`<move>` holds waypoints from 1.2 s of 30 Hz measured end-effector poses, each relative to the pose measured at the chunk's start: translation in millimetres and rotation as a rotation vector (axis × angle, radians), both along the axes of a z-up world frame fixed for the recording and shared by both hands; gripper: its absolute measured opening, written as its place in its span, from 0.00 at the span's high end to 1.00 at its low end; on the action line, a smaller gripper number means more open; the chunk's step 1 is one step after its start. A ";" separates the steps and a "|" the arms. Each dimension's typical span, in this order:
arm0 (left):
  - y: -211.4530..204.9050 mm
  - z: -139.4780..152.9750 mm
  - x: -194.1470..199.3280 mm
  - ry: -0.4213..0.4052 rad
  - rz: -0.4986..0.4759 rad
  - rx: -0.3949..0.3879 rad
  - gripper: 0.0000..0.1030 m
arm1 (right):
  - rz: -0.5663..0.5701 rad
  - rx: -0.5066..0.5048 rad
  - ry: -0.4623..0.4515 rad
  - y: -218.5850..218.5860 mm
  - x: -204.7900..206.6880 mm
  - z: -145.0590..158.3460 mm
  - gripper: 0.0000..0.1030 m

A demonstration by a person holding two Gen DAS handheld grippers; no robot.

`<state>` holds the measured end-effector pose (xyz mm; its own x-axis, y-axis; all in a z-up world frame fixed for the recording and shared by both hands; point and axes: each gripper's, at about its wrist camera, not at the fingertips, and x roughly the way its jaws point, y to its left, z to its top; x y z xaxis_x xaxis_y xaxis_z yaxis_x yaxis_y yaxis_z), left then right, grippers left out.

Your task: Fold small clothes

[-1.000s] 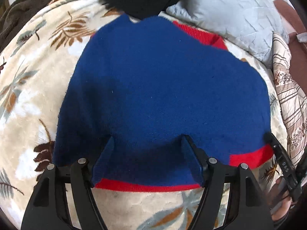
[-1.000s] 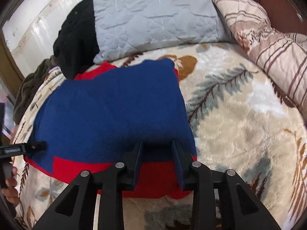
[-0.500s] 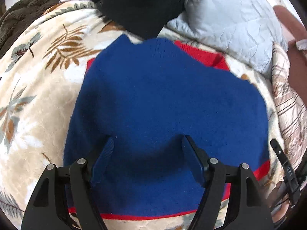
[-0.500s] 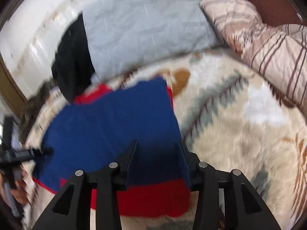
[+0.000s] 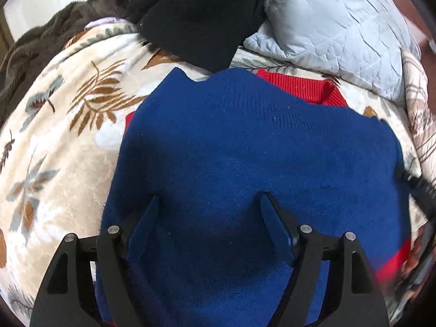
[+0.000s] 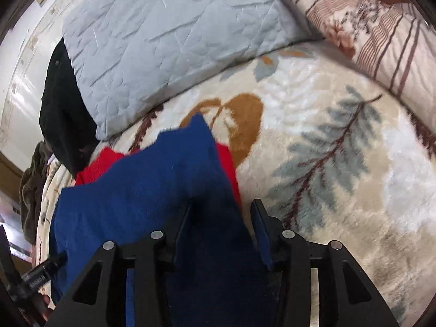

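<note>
Both tongs advanced; blue sweater (image 5: 245, 150) now spreads between their jaws.

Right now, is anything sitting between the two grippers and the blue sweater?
Nothing visible. The left gripper and right gripper both hang open directly over the blue sweater, with no other item on it; the black garment lies beyond its far edge.

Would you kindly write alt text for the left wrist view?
A blue sweater with red trim lies on a leaf-patterned blanket, and the open left gripper hovers over its near part. A black garment and a grey quilted pillow lie beyond.
</note>
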<state>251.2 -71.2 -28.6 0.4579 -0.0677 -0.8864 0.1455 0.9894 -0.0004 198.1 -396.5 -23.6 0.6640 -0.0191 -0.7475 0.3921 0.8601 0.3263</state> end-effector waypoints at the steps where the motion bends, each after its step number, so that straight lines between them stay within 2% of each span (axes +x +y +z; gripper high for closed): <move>1: -0.4 -0.5 -0.2 -0.005 -0.003 0.004 0.25 | 0.001 -0.010 -0.015 0.3 -0.4 2.9 0.55; 7: -0.4 -1.0 -0.1 -0.010 -0.006 0.006 0.25 | 0.018 0.051 0.033 -5.8 21.7 -7.4 0.56; 9: -1.2 -0.5 -0.4 -0.007 -0.006 0.007 0.25 | 0.058 0.063 0.008 -5.9 27.2 -3.3 0.74; 10: -0.3 2.1 0.5 -0.003 -0.006 0.001 0.25 | 0.079 0.032 -0.007 -3.3 28.0 2.7 0.89; 13: 6.8 16.6 4.5 -0.047 0.011 -0.035 0.25 | 0.093 -0.005 -0.062 -3.0 25.6 14.0 0.92; 15: 13.7 21.6 12.6 -0.076 0.045 -0.033 0.25 | 0.064 0.011 -0.069 -8.8 26.8 9.6 0.92; 17: 17.5 9.1 28.2 -0.026 0.067 -0.001 0.24 | 0.059 0.025 0.040 -10.8 37.3 -13.1 0.90; 19: 20.5 -6.2 39.7 0.043 0.054 -0.008 0.22 | 0.048 0.002 0.022 -9.6 36.0 -8.3 0.85; 20: 22.0 -1.7 39.2 0.037 0.048 -0.019 0.23 | 0.043 -0.016 0.022 -7.4 33.4 -0.9 0.80; 23: 27.5 20.2 29.6 -0.007 0.030 -0.061 0.23 | 0.056 -0.080 -0.073 1.3 13.6 20.8 0.80; 26: 37.7 27.7 16.7 -0.032 0.030 -0.110 0.23 | 0.104 -0.073 -0.108 10.4 -1.4 21.1 0.80; 28: 41.7 13.2 12.1 0.000 0.037 -0.082 0.23 | 0.139 -0.084 -0.028 16.6 3.8 6.7 0.78; 29: 43.5 3.4 11.8 0.030 0.038 -0.044 0.20 | 0.162 -0.099 0.063 20.7 9.3 -6.5 0.79; 30: 44.9 -6.8 10.8 0.058 0.026 -0.033 0.20 | 0.156 -0.142 0.039 25.2 4.4 -3.3 0.79; 31: 50.7 -6.8 7.4 0.062 0.031 -0.063 0.20 | 0.153 -0.166 0.036 30.4 0.5 3.4 0.78; 32: 56.7 -1.9 4.6 0.066 0.048 -0.089 0.21 | 0.155 -0.164 0.032 35.7 -4.3 10.2 0.75; 34: 69.2 12.0 -4.0 0.051 0.065 -0.137 0.21 | 0.199 -0.131 -0.016 46.9 -17.1 20.8 0.75; 36: 79.5 20.9 -16.2 0.016 0.070 -0.138 0.21 | 0.257 -0.142 -0.049 65.1 -32.5 24.3 0.71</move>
